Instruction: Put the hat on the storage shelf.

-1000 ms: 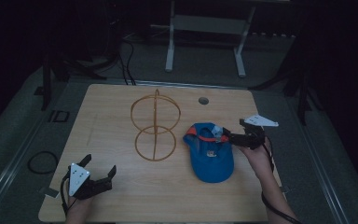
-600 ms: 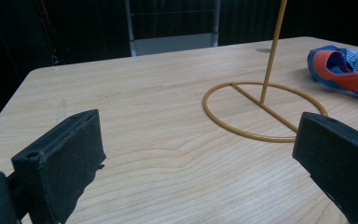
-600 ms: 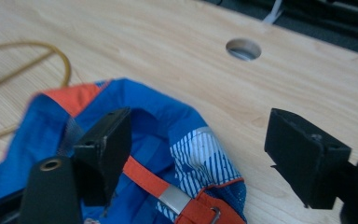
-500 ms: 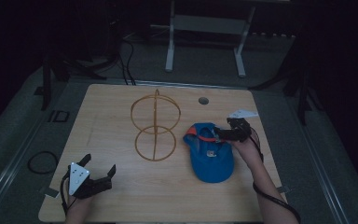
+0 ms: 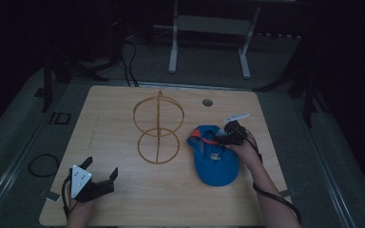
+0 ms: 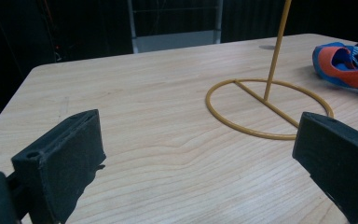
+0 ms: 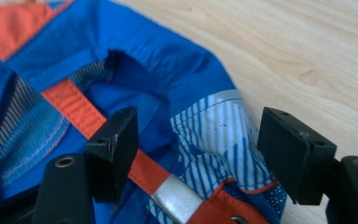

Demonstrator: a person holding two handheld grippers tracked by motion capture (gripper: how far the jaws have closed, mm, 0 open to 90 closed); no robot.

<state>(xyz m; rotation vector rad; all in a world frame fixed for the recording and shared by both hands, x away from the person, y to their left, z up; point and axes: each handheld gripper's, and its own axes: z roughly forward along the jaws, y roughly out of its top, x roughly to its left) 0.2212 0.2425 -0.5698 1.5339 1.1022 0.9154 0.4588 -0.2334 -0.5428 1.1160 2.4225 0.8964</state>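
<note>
Right gripper (image 5: 222,136) lowered onto cap (image 5: 214,156), jaws apart

what the frames cut off

in the right gripper view the blue cap (image 7: 135,65) runs off the top, left and bottom edges. in the left gripper view the wire stand (image 6: 270,100) loses its upper rings past the top edge.

A light wooden table (image 5: 123,118) carries a yellow wire stand (image 5: 158,128), a blue cap (image 5: 214,159), and what looks like a small round hole (image 5: 207,102).
</note>
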